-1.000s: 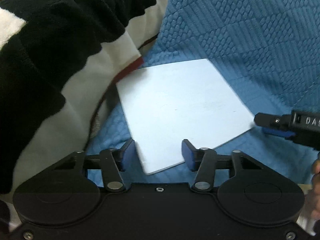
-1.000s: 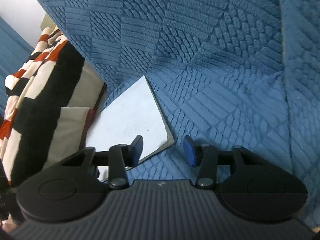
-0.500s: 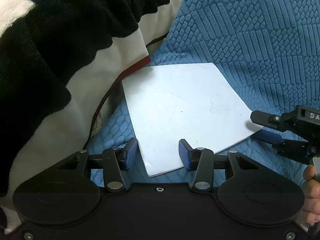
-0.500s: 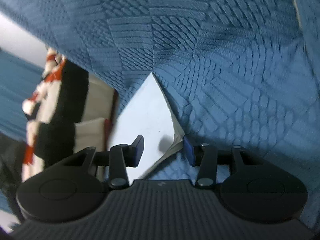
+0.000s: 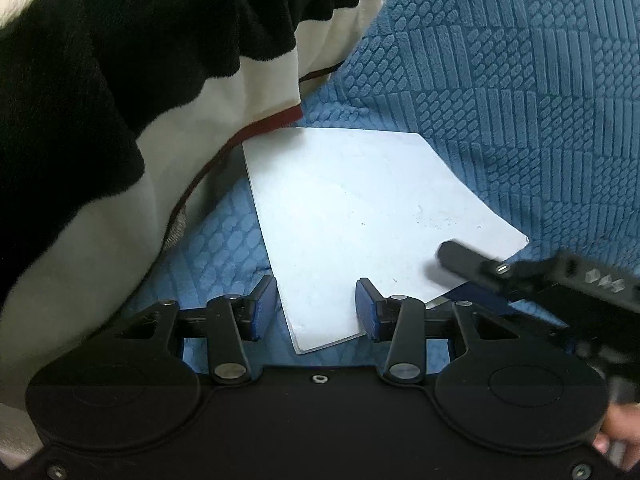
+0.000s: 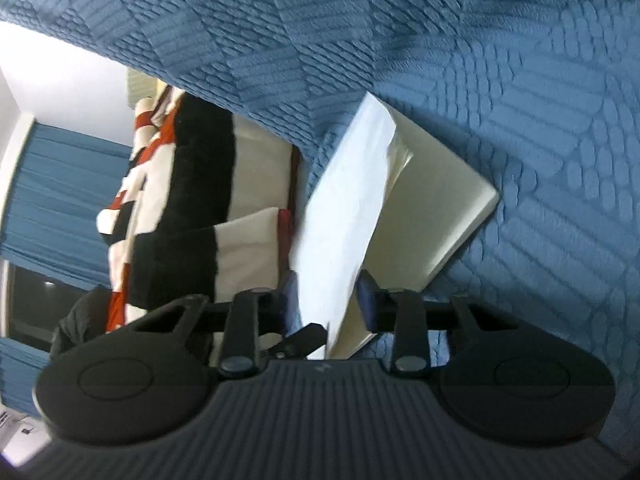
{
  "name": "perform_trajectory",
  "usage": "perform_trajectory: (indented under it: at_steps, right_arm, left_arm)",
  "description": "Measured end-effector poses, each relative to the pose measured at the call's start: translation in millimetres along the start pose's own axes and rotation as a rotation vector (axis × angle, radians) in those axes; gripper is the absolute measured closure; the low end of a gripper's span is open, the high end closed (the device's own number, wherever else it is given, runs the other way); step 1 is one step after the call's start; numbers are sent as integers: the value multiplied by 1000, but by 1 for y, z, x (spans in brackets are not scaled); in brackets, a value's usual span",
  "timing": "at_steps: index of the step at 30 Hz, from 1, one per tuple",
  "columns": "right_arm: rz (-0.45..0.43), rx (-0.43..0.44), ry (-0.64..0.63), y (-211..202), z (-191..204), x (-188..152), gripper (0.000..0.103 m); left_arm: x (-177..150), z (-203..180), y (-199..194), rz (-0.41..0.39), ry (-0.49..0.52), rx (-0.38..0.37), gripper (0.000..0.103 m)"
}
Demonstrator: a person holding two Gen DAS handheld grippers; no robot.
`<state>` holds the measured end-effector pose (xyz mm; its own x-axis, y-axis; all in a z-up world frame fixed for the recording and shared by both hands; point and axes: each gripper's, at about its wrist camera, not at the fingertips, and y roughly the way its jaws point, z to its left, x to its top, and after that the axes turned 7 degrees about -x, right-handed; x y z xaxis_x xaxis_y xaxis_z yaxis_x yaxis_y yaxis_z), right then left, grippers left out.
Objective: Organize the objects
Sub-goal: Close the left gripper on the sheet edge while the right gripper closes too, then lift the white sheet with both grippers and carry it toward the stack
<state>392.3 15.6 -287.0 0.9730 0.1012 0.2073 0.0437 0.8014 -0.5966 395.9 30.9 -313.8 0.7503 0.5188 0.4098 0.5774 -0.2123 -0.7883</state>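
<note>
Notebook (image 6: pixel 348 216), white-covered, cream pages showing, cover lifted off them.

No legible text found, pale marks seen on the right gripper (image 5: pixel 460 276) body but blurred beyond reading, a small embossed emblem on its housing in the right wrist view, not decipherable

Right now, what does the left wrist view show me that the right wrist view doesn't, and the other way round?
Left wrist only: the white booklet lying closed and flat, the left gripper open around its near corner, and the right gripper reaching its right corner.

Right wrist only: the cover lifted between the right gripper's jaws, which have just been closing, cream pages exposed beneath, plus a blue curtain and a window behind.

Both: the booklet, the blue textured bedspread and the striped blanket.
</note>
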Motion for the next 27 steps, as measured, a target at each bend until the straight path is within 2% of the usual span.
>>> perform_trajectory:
  at_steps: [4,7,9,13,15,18,22,27]
  right_arm:
    - [-20,-63,28,4,-2,-4,95]
    - [-38,-57,47,1,-5,-4,99]
    - [-55,-52,44,-3,-4,-3,100]
    - [-80,-21,40,-14,4,4,100]
    - [-90,-12,28,-20,10,7,100]
    - [-107,-10,5,-34,11,10,100]
    - [-148,-97,-17,-52,7,15,100]
    - [-197,-205,-53,-67,0,21,100]
  left_arm:
    - [1,0,-1,10,-7,-16,63]
    - [0,-6,-2,10,13,-51,52]
    - [1,-7,-5,5,6,-94,45]
    - [5,-4,-13,-36,-17,-154,41]
    - [7,0,-17,-55,-43,-179,35]
    - [10,7,-18,-64,-81,-186,35]
    - [13,15,-15,-53,-125,-186,37]
    - [13,11,-13,-52,-90,-177,36]
